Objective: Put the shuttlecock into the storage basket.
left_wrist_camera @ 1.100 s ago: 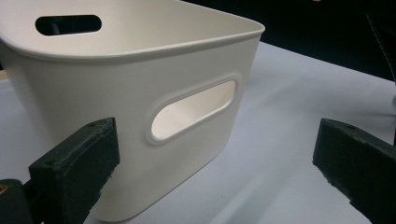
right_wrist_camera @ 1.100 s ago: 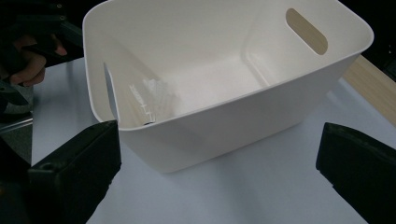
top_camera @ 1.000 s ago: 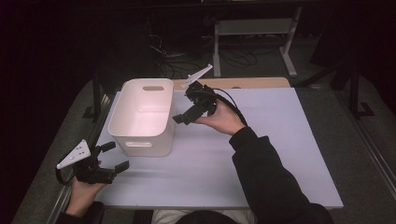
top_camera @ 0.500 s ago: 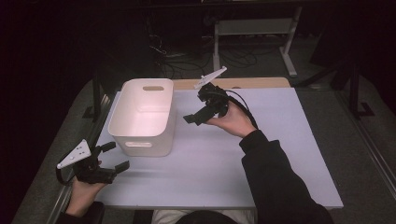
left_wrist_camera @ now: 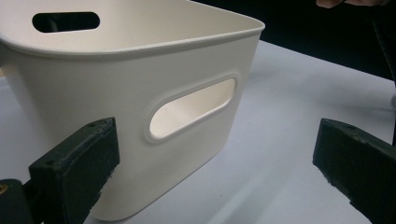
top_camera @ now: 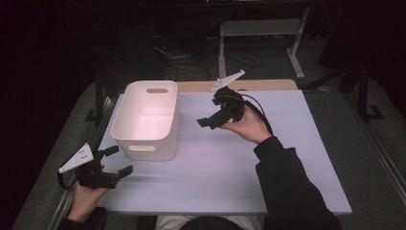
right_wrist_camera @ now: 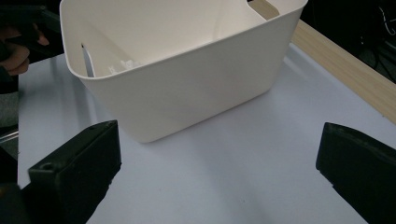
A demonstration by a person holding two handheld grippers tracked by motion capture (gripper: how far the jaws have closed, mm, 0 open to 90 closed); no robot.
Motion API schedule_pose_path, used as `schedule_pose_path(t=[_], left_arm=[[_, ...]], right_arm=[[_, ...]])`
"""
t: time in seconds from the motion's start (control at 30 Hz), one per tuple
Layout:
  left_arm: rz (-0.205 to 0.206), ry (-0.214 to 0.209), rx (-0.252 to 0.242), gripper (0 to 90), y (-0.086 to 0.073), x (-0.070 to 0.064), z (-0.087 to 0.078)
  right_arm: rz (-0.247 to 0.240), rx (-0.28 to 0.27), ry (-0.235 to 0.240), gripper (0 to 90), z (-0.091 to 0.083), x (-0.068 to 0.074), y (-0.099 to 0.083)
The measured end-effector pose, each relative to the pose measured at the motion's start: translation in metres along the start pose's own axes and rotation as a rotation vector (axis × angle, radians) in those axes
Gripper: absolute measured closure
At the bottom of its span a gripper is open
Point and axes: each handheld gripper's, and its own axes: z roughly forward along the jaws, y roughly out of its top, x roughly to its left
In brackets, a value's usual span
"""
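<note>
The right gripper (top_camera: 207,121), jaws spread and empty, has been drawn back from the white bin (top_camera: 148,120) toward frame centre. The left gripper (top_camera: 117,160), likewise released, is kept at lower left. A fresh approach seems required.

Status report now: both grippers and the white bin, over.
Left gripper open, near the front of the white plastic bin. Right gripper open, raised right of bin, empty. Bin upright on the pale table, untouched. Nothing between.

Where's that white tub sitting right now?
In the high view the white tub stands on the table's left half, between the left gripper and the right gripper.
</note>
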Motion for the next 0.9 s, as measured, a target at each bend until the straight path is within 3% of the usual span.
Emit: schedule_pose_path(t=[0.47, 0.9], left_arm=[[-0.001, 0.004, 0.000, 0.3, 0.000, 0.000, 0.000], [-0.002, 0.009, -0.005, 0.3, 0.000, 0.000, -0.001]], right_arm=[[0.022, 0.009, -0.018, 0.0, -0.005, -0.004, -0.027], [0.030, -0.015, -0.028, 0.0, -0.017, -0.009, -0.050]])
